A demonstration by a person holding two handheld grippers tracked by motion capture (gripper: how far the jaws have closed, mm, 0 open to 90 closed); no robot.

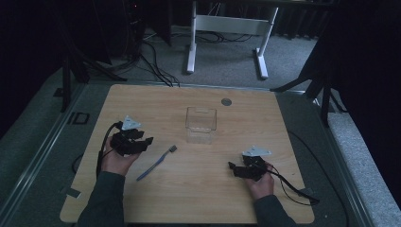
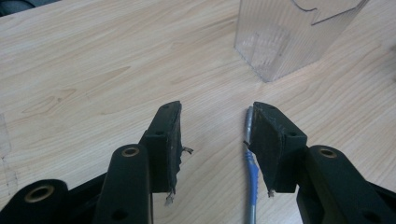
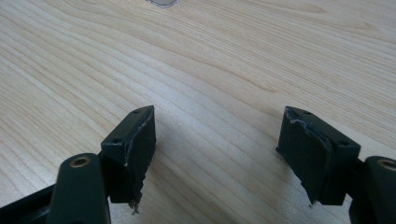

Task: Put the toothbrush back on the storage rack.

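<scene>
Both grippers, left [image 1: 142,140] and right [image 1: 235,169], gape empty. Blue plastic toothbrush [image 1: 157,162] lies on the wooden table [image 1: 198,189], at seven o'clock from the clear plastic box [image 1: 201,124]. Approach step; next, left straddles its handle and closes.

From where I stand, nothing here can be read: no lettering, label, brand mark or number shows on the wooden tabletop [image 1: 198,184], on the clear plastic box [image 1: 201,124] toward twelve o'clock, or on the blue toothbrush [image 1: 156,163] lying near its middle.
</scene>
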